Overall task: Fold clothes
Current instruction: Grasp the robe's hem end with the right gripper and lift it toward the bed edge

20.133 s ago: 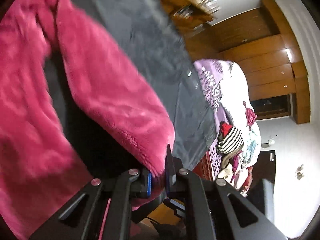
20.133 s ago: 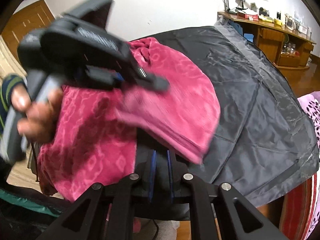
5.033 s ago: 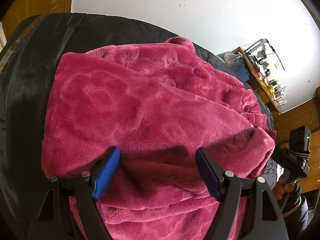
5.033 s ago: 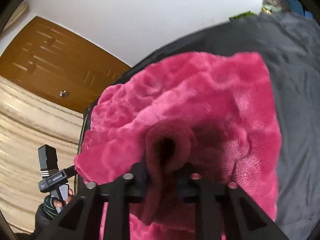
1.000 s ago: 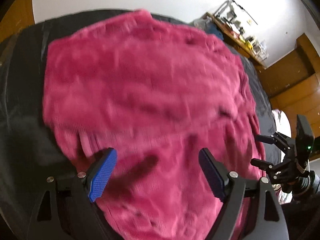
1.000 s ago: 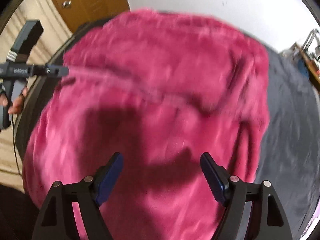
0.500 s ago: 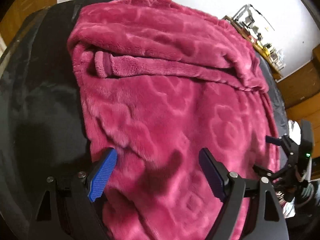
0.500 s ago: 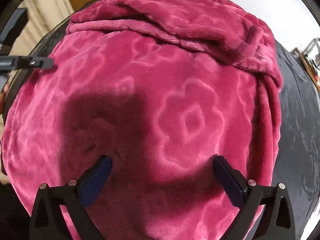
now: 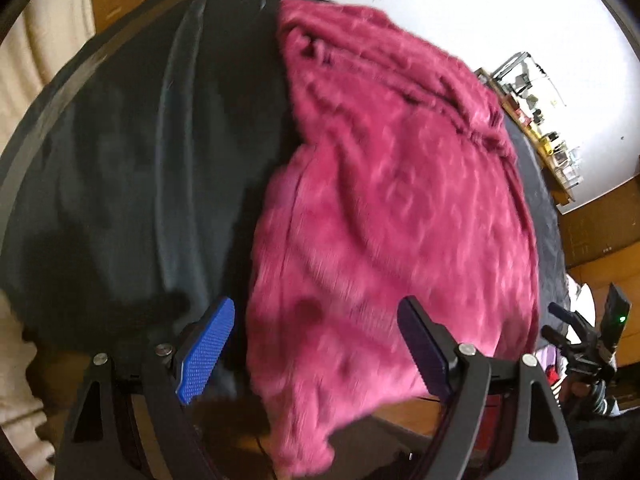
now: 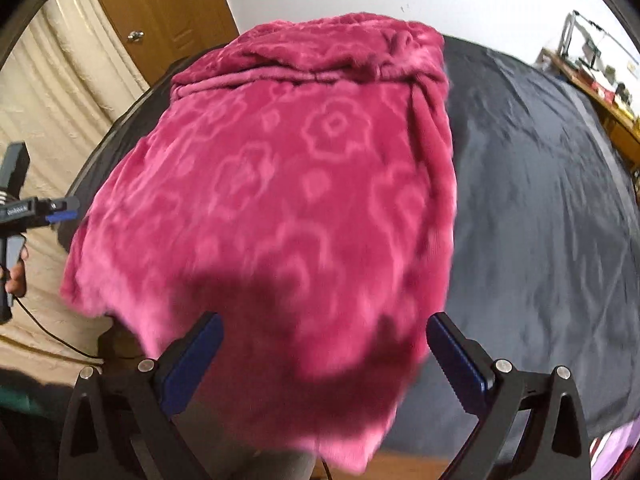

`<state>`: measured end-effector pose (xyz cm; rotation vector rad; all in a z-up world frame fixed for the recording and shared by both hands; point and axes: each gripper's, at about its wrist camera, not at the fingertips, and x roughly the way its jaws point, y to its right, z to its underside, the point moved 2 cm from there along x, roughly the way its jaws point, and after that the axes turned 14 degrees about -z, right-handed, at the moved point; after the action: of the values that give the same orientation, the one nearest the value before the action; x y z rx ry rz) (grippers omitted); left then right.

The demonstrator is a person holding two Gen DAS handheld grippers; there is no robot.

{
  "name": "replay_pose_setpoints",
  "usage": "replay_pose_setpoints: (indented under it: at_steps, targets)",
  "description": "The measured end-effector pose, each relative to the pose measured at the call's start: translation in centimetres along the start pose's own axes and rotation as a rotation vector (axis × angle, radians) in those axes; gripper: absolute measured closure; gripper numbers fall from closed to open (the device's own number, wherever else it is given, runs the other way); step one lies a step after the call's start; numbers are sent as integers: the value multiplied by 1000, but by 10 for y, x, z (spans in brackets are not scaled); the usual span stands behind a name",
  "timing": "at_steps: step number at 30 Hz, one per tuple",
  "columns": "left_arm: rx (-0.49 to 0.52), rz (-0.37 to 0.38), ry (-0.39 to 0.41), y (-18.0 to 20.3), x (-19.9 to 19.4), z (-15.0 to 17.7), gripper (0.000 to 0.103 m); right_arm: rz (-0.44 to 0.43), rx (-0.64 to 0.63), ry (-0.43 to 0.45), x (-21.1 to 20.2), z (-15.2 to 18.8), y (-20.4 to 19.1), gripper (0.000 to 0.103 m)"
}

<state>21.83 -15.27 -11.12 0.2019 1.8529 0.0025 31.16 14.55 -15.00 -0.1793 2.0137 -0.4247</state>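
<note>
A magenta fleece garment [image 9: 392,208] with an embossed flower pattern [image 10: 288,184] lies spread on a black sheet [image 9: 120,152], its near hem hanging over the table's front edge. My left gripper [image 9: 316,344] is open, its blue pads wide apart just before the garment's left near corner. My right gripper [image 10: 320,360] is open too, its fingers straddling the hanging hem without touching it. Each gripper shows in the other's view: the right one [image 9: 576,344] at the far right, the left one [image 10: 60,210] at the far left, held in a hand.
The black sheet [image 10: 540,208] covers the table to the right of the garment. A wooden door [image 10: 160,12] and cream curtain [image 10: 52,92] stand at the left. A cluttered desk [image 9: 536,128] lines the far wall. Wooden floor [image 9: 404,416] shows below the table edge.
Both grippers have pulled back toward the near edge, and the garment now hangs over it. The left view has swung left, baring more black sheet. Both grippers stay open.
</note>
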Motion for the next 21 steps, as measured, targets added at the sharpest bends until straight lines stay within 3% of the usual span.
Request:
replay_pose_setpoints:
  at_steps: [13, 17, 21]
  targets:
    - [23, -7, -101, -8, 11, 63, 17, -85, 245, -10, -35, 99, 46, 0]
    - [23, -7, -126, -11, 16, 74, 17, -126, 334, 11, -38, 110, 61, 0]
    - [31, 7, -124, -9, 17, 73, 17, -201, 343, 22, -34, 105, 58, 0]
